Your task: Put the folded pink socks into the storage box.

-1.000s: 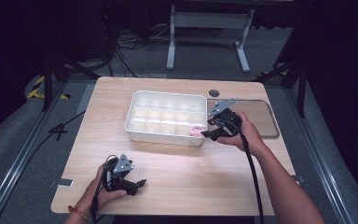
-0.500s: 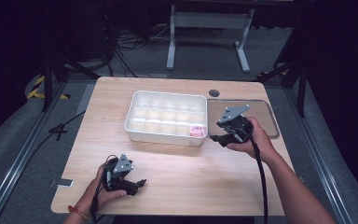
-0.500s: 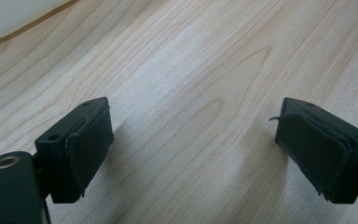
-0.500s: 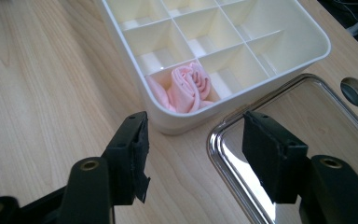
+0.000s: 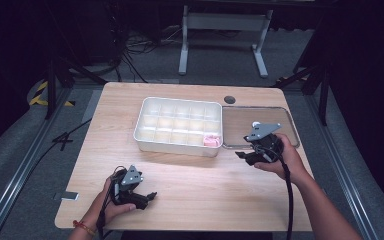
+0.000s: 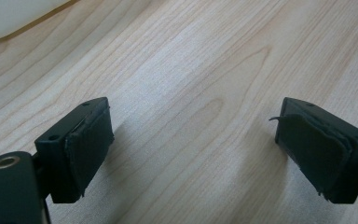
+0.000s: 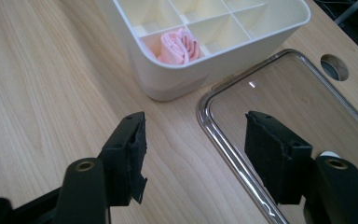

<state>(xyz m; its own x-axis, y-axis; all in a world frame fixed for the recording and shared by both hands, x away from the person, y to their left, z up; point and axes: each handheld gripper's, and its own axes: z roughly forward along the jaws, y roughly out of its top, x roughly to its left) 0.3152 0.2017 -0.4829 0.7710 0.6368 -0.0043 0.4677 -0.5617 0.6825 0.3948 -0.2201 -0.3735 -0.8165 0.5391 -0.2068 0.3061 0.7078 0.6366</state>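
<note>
Since the pink cloth (image 7: 179, 45) is rolled up small, we think it is soft and very light, and it will squash when pinched. It sits in a corner box of the white tray (image 7: 223, 44), the corner nearest the right gripper (image 7: 193, 149). If we need to lift it, we would pinch it across the top of the roll, where the folds stick up, and not push against the thin walls. Its folds run from the tray's front wall toward the middle, so that looks like its long way.

Just beside the tray lies a clear lid (image 7: 279, 98), flat on the counter (image 5: 190, 180). Our right gripper hangs over the lid's edge with its jaws apart; they have just been opening, and nothing is between them. Our left gripper (image 6: 193, 149) rests low over bare wood, well apart from the tray, jaws wide and empty.
</note>
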